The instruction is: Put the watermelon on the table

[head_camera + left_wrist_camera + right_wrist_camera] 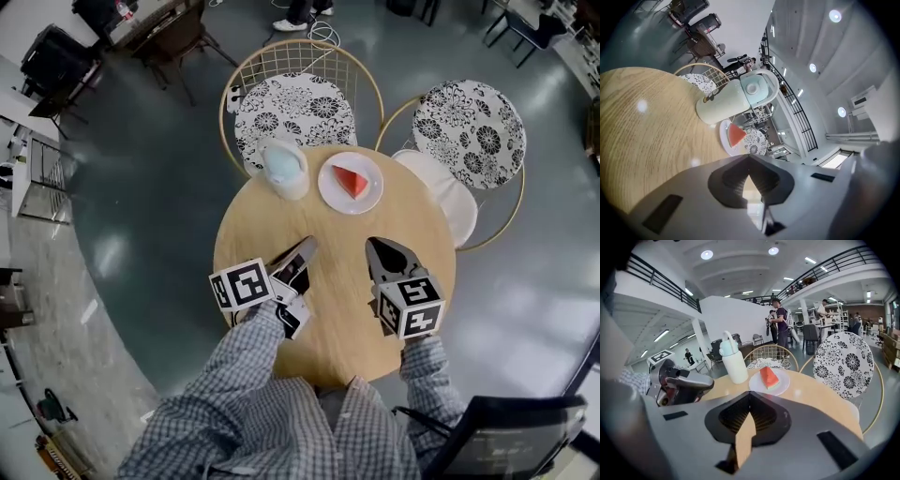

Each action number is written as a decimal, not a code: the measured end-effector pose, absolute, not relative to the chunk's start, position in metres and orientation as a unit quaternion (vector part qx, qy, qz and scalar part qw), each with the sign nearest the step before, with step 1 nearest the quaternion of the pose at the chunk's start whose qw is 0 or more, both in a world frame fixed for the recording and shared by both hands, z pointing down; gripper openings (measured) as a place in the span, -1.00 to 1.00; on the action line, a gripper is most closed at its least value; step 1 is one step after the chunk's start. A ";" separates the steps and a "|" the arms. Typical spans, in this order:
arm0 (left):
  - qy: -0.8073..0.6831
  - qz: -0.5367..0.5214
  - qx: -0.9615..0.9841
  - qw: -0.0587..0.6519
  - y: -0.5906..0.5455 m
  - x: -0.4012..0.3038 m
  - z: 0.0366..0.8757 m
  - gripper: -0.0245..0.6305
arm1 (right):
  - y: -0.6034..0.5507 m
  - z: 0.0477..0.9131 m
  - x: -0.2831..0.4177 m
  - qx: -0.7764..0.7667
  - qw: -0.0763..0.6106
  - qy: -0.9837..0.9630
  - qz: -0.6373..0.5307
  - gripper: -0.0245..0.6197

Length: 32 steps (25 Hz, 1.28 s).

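Head view gives us the watermelon (352, 180), a red wedge lying on a white plate (330, 192) on the round wooden table (328, 300). It sits straight ahead of both sets of fingertips and well apart from them, a little nearer the line of the right gripper (750, 393) than that of the left gripper (749, 157). A pale jug (284, 167) stands just beside the plate, ahead of the left fingers. Both grippers are over the near half of the table, jaws closed tip to tip with nothing between them

We judge the wedge light but wet, soft in the flesh and easily crushed or split, so smooth pads could slide off it. The firmer part is the rind, which seems to run along the lower edge next to the plate, though the slice is too small in our views to be sure. We would open the fingers wide, straddle the two flat faces low down near that rind, and close gently, keeping clear of the thin red tip
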<state>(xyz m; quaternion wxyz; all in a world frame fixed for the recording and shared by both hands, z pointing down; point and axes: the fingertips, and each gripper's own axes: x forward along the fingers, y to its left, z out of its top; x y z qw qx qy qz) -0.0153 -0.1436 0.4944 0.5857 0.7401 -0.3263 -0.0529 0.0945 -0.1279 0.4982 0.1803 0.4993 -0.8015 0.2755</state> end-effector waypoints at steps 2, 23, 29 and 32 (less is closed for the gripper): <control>-0.321 -0.052 0.747 0.580 -0.136 -0.018 0.487 -0.91 | -0.119 0.493 0.091 0.505 0.173 -0.798 0.281 -0.90; -0.264 -0.033 0.817 0.512 -0.050 -0.064 0.419 -0.91 | -0.020 0.426 0.055 0.577 0.093 -0.763 0.276 -0.90; -0.248 -0.029 0.837 0.487 -0.025 -0.083 0.402 -0.91 | 0.022 0.426 0.034 0.573 0.111 -0.766 0.271 -0.90; -0.237 -0.024 0.844 0.481 -0.006 -0.093 0.396 -0.91 | 0.045 0.421 0.021 0.575 0.111 -0.766 0.267 -0.90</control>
